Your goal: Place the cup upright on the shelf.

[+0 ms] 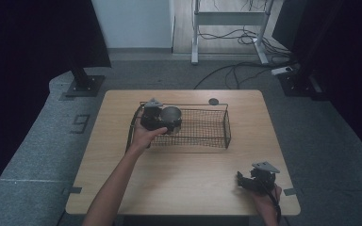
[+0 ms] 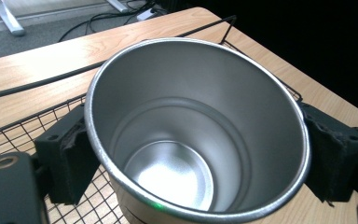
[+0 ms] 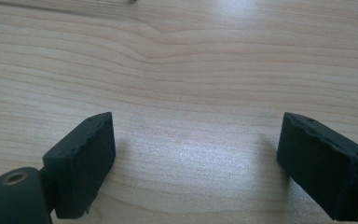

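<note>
At the left of the high view, the left hand-held gripper (image 1: 162, 123) pinches a steel cup (image 1: 171, 117) at the left end of the wire basket (image 1: 217, 136), which sits on the wooden surface (image 1: 179, 183). In the left gripper view its pads (image 2: 70, 154) press opposite sides of the cup (image 2: 196, 140) just under the rim. The cup looks rigid, empty and probably light, but its polished wall is likely slippery, so a grip high on the wall with foam pads squarely opposed seems sound; squeezing should not dent it. Further right, the right hand-held gripper (image 1: 254, 181) rests near the front edge, jaws spread wide over bare wood (image 3: 191, 84).
</note>
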`<state>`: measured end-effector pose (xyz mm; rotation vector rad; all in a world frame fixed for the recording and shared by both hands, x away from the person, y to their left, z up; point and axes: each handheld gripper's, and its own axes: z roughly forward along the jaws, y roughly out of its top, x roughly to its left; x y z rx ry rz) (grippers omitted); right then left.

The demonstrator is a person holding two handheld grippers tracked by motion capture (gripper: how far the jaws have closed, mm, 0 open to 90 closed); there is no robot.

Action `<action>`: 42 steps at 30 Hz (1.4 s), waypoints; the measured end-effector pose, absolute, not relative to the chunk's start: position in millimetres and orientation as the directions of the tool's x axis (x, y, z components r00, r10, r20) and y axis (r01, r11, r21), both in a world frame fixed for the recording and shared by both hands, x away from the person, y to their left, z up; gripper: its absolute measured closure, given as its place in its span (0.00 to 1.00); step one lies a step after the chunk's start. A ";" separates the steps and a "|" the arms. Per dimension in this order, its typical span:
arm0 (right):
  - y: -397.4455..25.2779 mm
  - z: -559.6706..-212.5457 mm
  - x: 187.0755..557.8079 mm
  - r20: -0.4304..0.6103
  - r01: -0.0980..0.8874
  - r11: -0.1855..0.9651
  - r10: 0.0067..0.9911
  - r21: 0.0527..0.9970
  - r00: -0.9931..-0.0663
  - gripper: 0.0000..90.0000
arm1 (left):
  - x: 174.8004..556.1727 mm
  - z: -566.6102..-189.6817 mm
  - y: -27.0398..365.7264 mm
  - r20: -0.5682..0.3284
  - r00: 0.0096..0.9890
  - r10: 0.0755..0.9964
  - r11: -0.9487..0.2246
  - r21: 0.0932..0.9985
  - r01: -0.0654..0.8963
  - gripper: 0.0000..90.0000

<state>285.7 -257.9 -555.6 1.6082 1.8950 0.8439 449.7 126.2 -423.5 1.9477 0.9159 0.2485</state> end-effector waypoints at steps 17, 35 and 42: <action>-257.9 -555.6 285.6 0.012 0.668 0.104 0.986 0.737 -0.167 0.13 | 465.7 -449.5 128.2 -0.214 0.667 0.713 -0.278 0.787 0.550 0.13; -257.9 -555.6 285.6 0.012 0.668 0.104 0.986 0.737 -0.167 0.13 | 473.1 -474.4 117.1 -0.193 0.637 0.746 -0.310 0.746 0.589 0.16; -258.0 -555.6 285.6 0.012 0.668 0.104 0.986 0.737 -0.167 0.13 | 475.8 -480.9 115.9 -0.201 0.619 0.760 -0.296 0.740 0.604 0.16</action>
